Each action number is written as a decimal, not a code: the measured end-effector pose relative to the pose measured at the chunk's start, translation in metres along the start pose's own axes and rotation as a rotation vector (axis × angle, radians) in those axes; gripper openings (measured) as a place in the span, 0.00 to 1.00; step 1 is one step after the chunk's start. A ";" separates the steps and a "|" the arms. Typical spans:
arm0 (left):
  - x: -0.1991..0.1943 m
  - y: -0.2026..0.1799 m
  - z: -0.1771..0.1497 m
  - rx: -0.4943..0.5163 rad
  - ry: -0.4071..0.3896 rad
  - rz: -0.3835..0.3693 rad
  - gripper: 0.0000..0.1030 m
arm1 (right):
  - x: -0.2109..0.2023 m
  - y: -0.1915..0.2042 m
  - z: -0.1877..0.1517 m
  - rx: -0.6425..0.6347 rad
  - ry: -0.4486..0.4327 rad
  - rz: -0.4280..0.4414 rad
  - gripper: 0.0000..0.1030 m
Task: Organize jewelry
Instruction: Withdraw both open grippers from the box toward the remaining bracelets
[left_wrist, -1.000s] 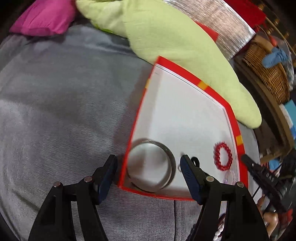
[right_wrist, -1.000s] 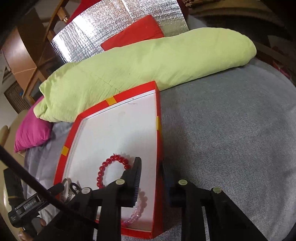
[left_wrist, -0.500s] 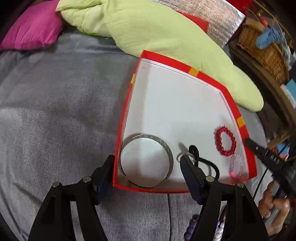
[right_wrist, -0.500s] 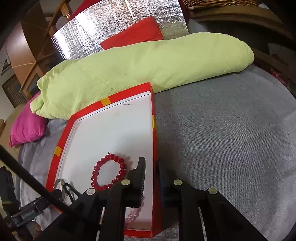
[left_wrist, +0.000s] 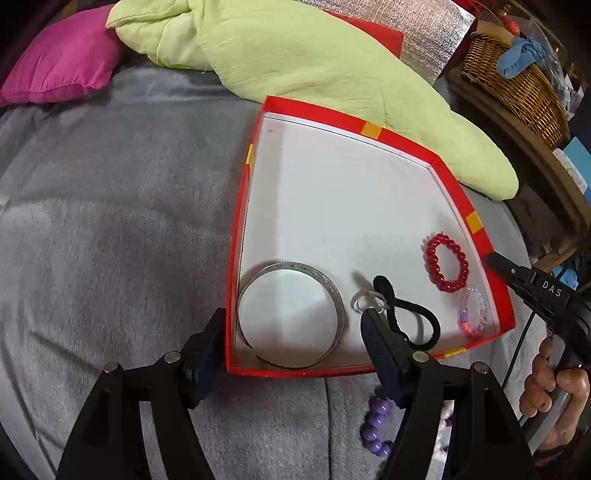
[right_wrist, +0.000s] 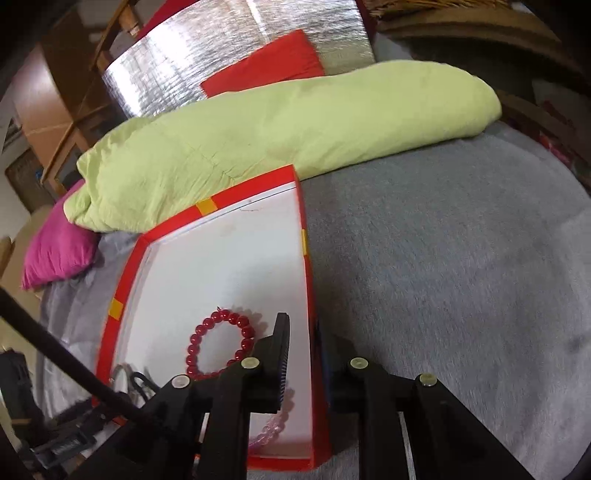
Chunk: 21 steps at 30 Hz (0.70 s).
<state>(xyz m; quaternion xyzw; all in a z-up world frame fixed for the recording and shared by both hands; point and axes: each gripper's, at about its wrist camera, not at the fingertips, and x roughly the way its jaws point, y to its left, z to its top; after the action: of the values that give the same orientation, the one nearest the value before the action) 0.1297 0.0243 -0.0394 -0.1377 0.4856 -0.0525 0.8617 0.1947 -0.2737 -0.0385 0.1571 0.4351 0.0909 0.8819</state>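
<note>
This is a home, most likely a bedroom. A bed covered by a grey plush blanket (left_wrist: 110, 221) fills both views, with a rolled pale green quilt (right_wrist: 280, 122) and a magenta pillow (left_wrist: 62, 70) lying along its far side. Behind them lean a red cushion (right_wrist: 269, 66) and a silver quilted foil panel (right_wrist: 177, 62). A wicker basket (left_wrist: 517, 85) holding a blue cloth sits on wooden furniture beside the bed, and wooden shelving (right_wrist: 59, 122) stands in the background of the right wrist view.

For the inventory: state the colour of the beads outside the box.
Purple beads, clearest in the left wrist view.
</note>
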 end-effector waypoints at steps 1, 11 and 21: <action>-0.002 0.000 -0.001 -0.004 0.004 -0.012 0.71 | -0.004 -0.002 0.000 0.006 0.000 0.007 0.19; -0.045 -0.001 -0.028 0.122 -0.056 0.054 0.71 | -0.065 -0.026 -0.026 -0.066 -0.019 0.009 0.36; -0.057 -0.019 -0.069 0.350 -0.020 0.015 0.71 | -0.077 0.004 -0.089 -0.218 0.104 0.117 0.40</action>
<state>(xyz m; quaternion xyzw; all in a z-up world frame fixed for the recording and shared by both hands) 0.0422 0.0060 -0.0206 0.0173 0.4616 -0.1284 0.8776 0.0775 -0.2752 -0.0309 0.0803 0.4580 0.1970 0.8631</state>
